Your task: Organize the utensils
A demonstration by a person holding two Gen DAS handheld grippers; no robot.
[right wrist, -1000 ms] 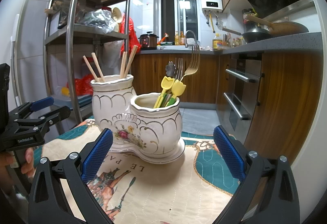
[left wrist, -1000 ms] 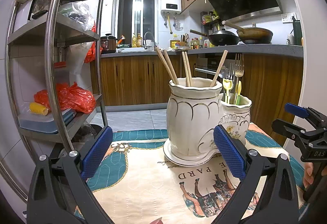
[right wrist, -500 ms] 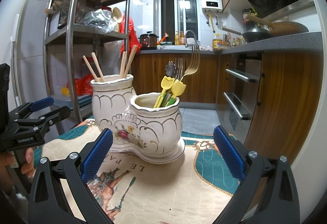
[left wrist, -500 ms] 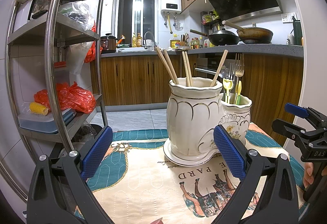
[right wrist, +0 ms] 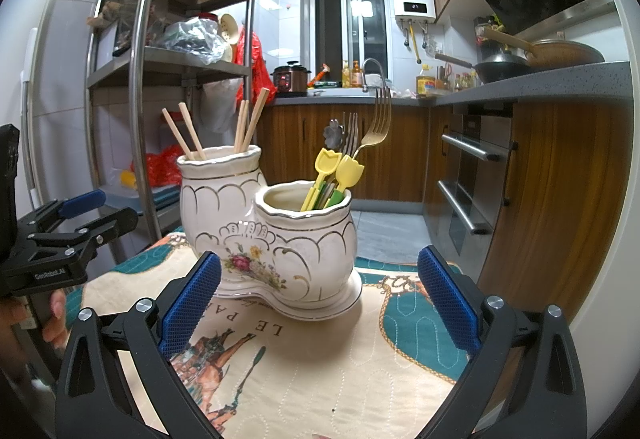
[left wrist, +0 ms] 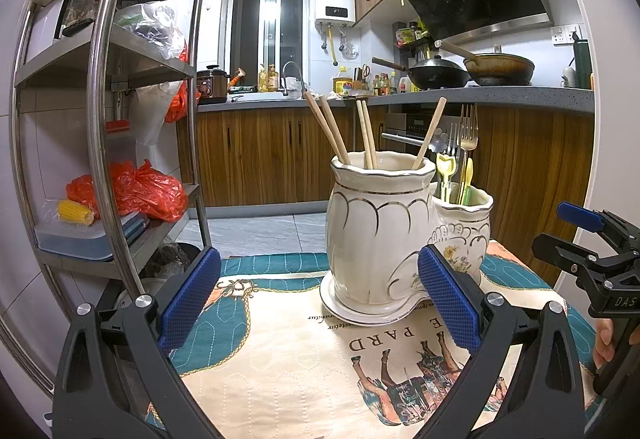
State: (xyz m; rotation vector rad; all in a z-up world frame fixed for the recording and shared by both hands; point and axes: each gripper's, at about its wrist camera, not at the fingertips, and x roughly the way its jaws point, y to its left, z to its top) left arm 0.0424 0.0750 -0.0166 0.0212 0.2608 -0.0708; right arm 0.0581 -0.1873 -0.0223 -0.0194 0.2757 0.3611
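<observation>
A white ceramic double utensil holder (left wrist: 380, 231) (right wrist: 276, 235) stands on a printed tablecloth (left wrist: 288, 355) (right wrist: 320, 367). Its tall pot holds several wooden chopsticks (left wrist: 336, 131) (right wrist: 188, 135). Its short pot (left wrist: 464, 227) holds metal forks (right wrist: 378, 123) (left wrist: 466, 135) and yellow-handled utensils (right wrist: 340, 169). My left gripper (left wrist: 318, 299) is open and empty, in front of the tall pot. My right gripper (right wrist: 318, 299) is open and empty, in front of the short pot. Each gripper shows at the edge of the other's view, the right one (left wrist: 580, 239) and the left one (right wrist: 76, 223).
A steel shelf rack (left wrist: 108, 111) (right wrist: 140, 87) with bags and boxes stands left of the table. Wooden kitchen cabinets (left wrist: 260, 155), an oven (right wrist: 472, 183) and a counter with woks (left wrist: 472, 71) lie behind and to the right.
</observation>
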